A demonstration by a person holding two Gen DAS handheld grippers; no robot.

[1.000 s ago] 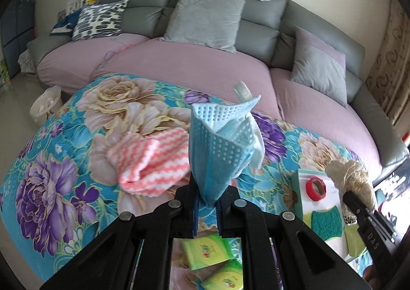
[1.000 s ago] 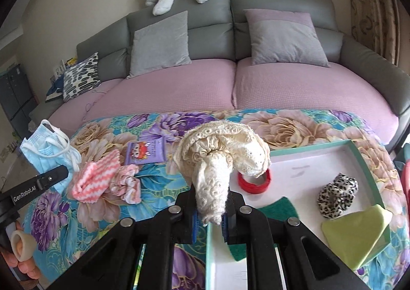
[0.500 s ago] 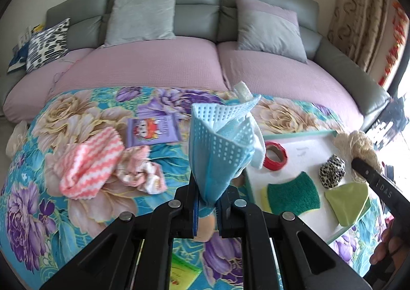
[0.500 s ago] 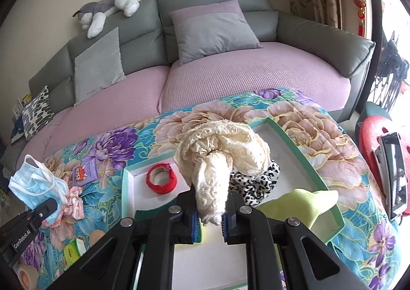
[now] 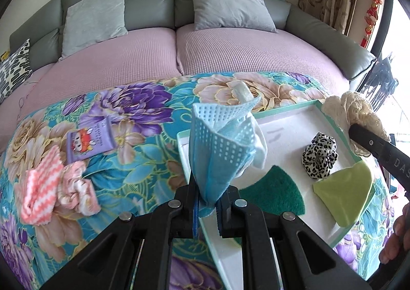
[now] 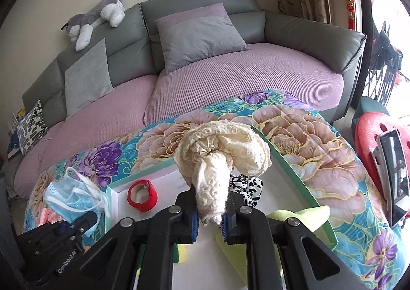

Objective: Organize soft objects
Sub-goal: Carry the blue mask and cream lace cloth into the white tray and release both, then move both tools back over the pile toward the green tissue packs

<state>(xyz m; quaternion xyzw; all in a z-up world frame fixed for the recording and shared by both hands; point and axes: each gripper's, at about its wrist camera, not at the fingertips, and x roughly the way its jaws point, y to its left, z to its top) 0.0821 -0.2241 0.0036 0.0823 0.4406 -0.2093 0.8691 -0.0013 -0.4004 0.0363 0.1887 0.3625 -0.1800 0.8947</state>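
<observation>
A grey leather sofa [image 5: 159, 6] with mauve seat covers is seen at the far side, and a table draped in a turquoise floral cloth [image 5: 133, 162] fills the near ground. On the sofa back a grey-and-white plush dog [image 6: 94, 21] is laid.

At the left of the cloth, a pink-and-white zigzag-striped towel [image 5: 38, 192] is found, with a pink-and-white fabric scrunchie [image 5: 77, 192] touching its right edge. Just beyond them a small purple printed packet [image 5: 89, 141] lies flat.

Toward the middle, the left gripper [image 5: 207, 203] is closed on a crumpled light-blue disposable face mask [image 5: 220, 151], which is held up above the left rim of a shallow white tray with a mint-green rim [image 5: 289, 136].

Inside the tray, a red ring-shaped band [image 6: 142, 195] is seen in the far left corner in the right wrist view. A dark green scouring pad [image 5: 276, 195] lies near the front, a black-and-white leopard-print scrunchie [image 5: 319, 158] sits further right, and a pale green folded cloth [image 5: 346, 192] rests against the right rim.

At the right, the right gripper [image 6: 208, 215] is clamped on a cream lace scrunchie [image 6: 220, 159], held above the tray's far right part.
</observation>
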